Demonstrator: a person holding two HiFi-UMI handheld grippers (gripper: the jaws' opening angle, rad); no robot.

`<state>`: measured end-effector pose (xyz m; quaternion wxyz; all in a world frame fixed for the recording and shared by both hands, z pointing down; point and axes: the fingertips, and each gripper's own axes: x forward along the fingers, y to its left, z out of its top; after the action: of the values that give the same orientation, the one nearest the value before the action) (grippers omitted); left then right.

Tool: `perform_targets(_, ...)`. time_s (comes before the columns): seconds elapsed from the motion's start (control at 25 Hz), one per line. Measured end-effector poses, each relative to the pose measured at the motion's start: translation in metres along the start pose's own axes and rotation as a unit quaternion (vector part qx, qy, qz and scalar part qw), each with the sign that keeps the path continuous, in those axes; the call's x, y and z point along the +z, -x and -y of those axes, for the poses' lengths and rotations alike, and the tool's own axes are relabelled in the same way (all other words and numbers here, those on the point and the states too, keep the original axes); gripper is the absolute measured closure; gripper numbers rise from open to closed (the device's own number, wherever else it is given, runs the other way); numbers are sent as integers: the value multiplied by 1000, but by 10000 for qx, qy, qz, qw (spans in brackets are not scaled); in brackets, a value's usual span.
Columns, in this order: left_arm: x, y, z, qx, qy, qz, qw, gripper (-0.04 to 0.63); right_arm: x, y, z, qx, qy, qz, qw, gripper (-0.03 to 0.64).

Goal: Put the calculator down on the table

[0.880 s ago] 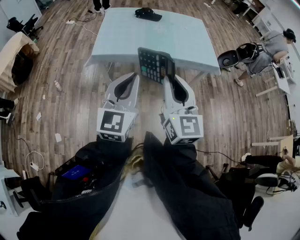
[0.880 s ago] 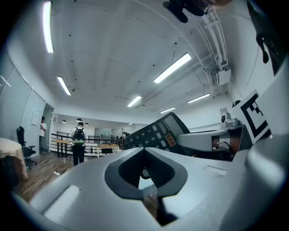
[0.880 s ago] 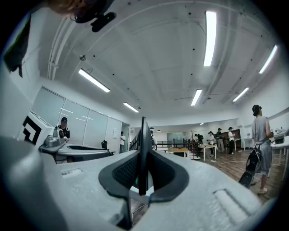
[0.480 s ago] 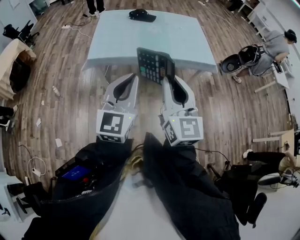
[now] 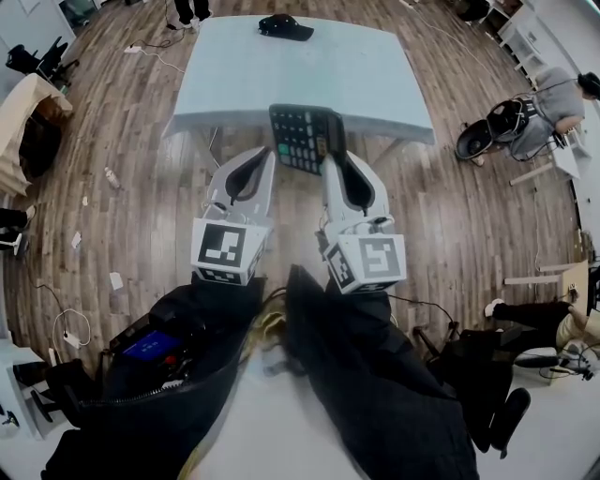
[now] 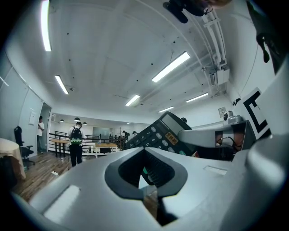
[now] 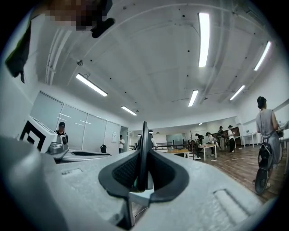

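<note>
A brown wood-plank floor (image 5: 122,150) fills most of the head view, strewn with cables and scraps of paper. On it, at the top of that view, stands a pale blue-white rectangular table (image 5: 300,66). The person's dark jacket sleeves (image 5: 375,394) come up from the bottom edge, and each ends in a grey-white gripper with a black-and-white marker cube at its rear. The left gripper (image 5: 265,155) reaches toward the table's near edge. Its own view shows the ribbed black pads meeting at their tips, the jaws pressed together with nothing caught between them. Just beside it, the right gripper (image 5: 330,161) points the same way, and its jaws pinch a black rectangular desk calculator with grey keys (image 5: 300,136) by its near right corner. In the right gripper view the calculator stands edge-on as a thin dark slab, and both pads press against it. In the head view it is held in the air, keys facing up. It overlaps the table's near edge, and its far end lies over the tabletop in the picture. In the left gripper view it is tilted, display end raised to the right, well clear of any surface. A small black soft object (image 5: 285,26), perhaps a cap, lies at the far end of the table, well apart from the calculator.
</note>
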<state>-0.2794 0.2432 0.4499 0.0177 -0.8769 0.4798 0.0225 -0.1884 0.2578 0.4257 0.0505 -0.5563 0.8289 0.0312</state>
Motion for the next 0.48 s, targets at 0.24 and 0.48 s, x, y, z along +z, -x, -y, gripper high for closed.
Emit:
perform_targets(0.24, -3, -8, 3, 6, 2, -30, 10000, 595, -2, -1, 9, -30, 12, -25, 10000, 568)
perform_targets(0.48, -8, -11, 11, -13, 38, -100, 9999, 595, -5, 5, 18, -85, 10, -59, 9999, 568)
